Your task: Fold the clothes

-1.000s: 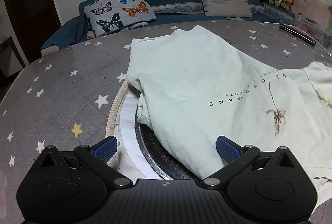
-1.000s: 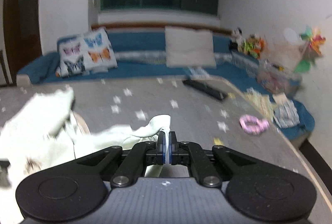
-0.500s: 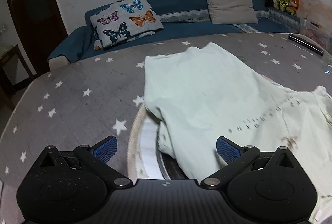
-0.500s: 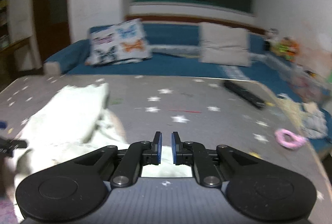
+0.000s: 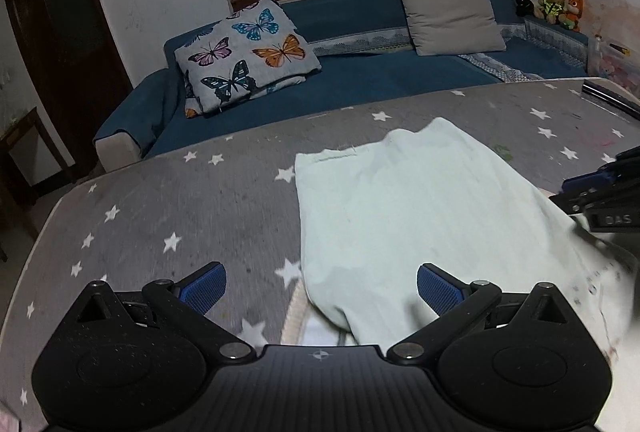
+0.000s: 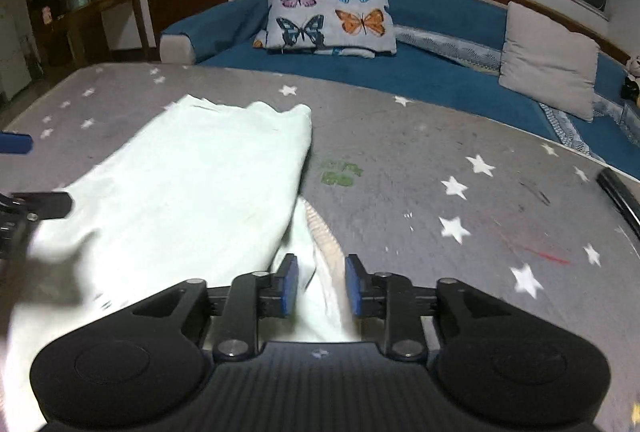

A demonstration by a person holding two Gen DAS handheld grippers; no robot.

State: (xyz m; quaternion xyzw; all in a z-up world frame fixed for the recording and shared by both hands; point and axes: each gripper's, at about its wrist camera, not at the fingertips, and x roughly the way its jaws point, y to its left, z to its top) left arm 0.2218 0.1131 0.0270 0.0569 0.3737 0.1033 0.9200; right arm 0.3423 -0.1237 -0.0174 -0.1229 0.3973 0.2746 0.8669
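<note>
Cloth first: a pale, mint-white garment lies on the grey star-printed surface, folded over on itself into a long slab with a fairly straight left edge and a hemmed far end that puckers into small peaks. Its top face is smooth with faint creases; small dark lettering shows near its lower right, too blurred to read. The near end slumps over a round pale rim with a ribbed edge that peeks out from under the fabric.

The left gripper hovers above the near end of the garment with its jaws wide apart and nothing between the blue pads. The right gripper sits low at the garment's right edge; its jaws have just been opening and stand a little apart, with a fold of cloth and the ribbed rim seen between them but the pads not pressing on either.

Beyond the surface runs a blue sofa carrying a butterfly-print cushion and a plain beige cushion. Small plush toys sit at its far right end, below a dark window.
</note>
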